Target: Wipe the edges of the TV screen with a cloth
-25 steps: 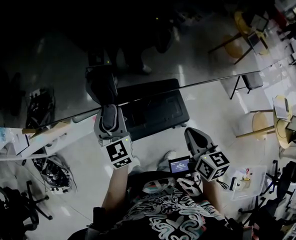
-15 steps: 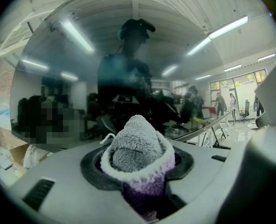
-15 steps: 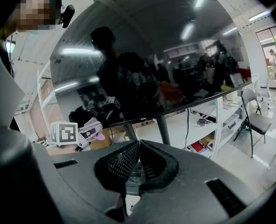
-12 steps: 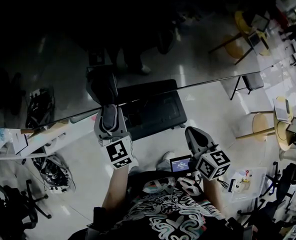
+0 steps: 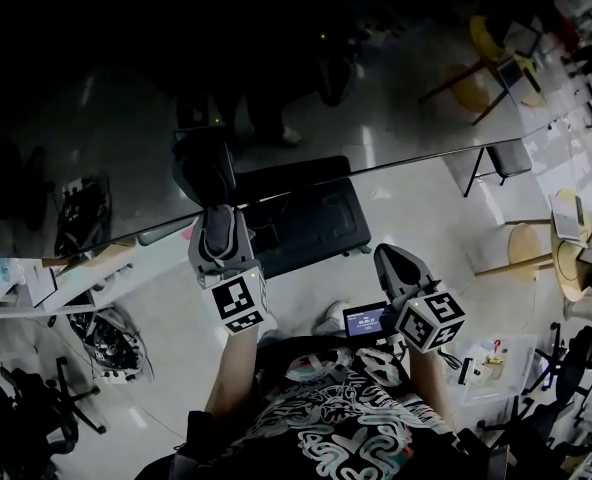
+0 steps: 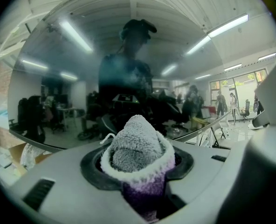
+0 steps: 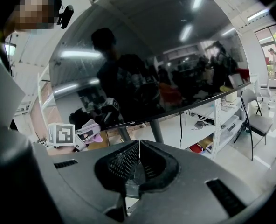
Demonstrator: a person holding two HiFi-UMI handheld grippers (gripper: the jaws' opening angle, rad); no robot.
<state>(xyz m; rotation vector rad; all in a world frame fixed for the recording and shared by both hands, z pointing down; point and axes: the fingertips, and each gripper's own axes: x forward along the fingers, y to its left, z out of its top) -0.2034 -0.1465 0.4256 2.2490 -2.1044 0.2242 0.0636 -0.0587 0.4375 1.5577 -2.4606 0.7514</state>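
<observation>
1. The cloth looks soft, fluffy and light. It should squash easily and glide over glass, so a grip on its bunched middle suits it.
2. The left tongs are clamped on the cloth, whose tuft pokes forward at the lower edge of the TV screen. The screen is glossy and probably fragile.
3. The right tongs are pressed together on nothing.
4. The left forearm reaches forward, and the right one is tucked near the body, back from the screen.

Grey left gripper carries a square-marker cube.
</observation>
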